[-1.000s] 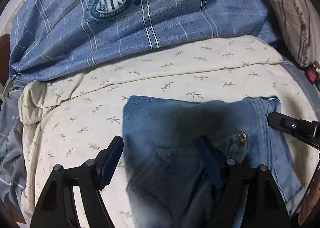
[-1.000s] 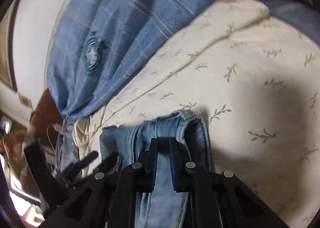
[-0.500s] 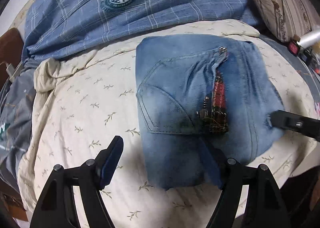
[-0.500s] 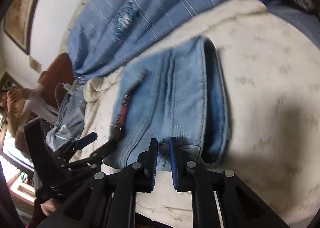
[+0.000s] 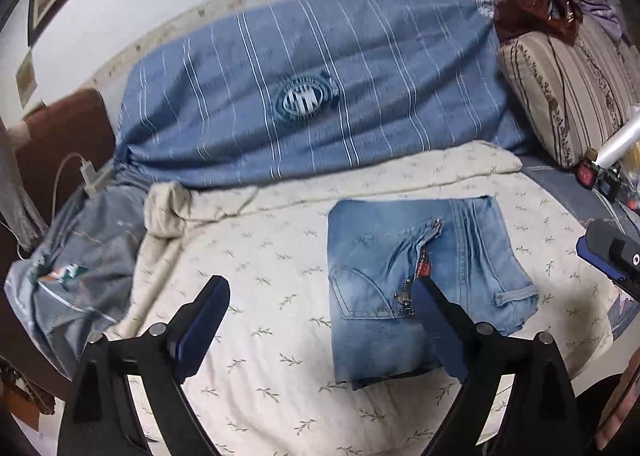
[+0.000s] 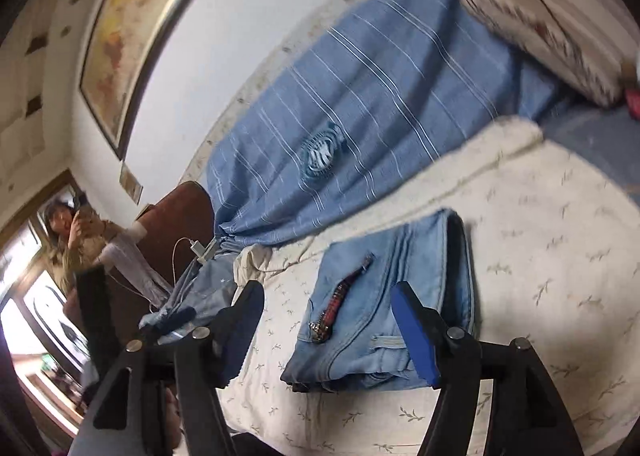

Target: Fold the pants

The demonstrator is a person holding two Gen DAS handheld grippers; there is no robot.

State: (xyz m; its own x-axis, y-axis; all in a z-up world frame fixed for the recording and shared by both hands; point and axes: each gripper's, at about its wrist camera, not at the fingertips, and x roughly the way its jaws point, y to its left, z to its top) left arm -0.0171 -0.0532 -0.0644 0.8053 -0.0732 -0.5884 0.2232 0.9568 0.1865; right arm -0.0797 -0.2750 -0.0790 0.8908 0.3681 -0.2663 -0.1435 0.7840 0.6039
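Jeans (image 5: 420,288) are folded into a compact rectangle, lying flat on the cream leaf-print sheet (image 5: 260,296), back pocket and a red-and-metal keychain (image 6: 340,304) facing up. My left gripper (image 5: 320,324) is off the fabric, jaws wide and opening, nothing between the pads; its right finger only overlaps the denim in view. My right gripper (image 6: 326,332) is also clear of the jeans, jaws opening, blue pads apart, nothing clamped. The folded stack shows behind and between them, no contact. Blue striped duvet (image 5: 320,95) with a round crest sits behind the sheet. Striped pillow (image 5: 568,95) at right. Charger cable (image 5: 68,171) at left, by the brown headboard.
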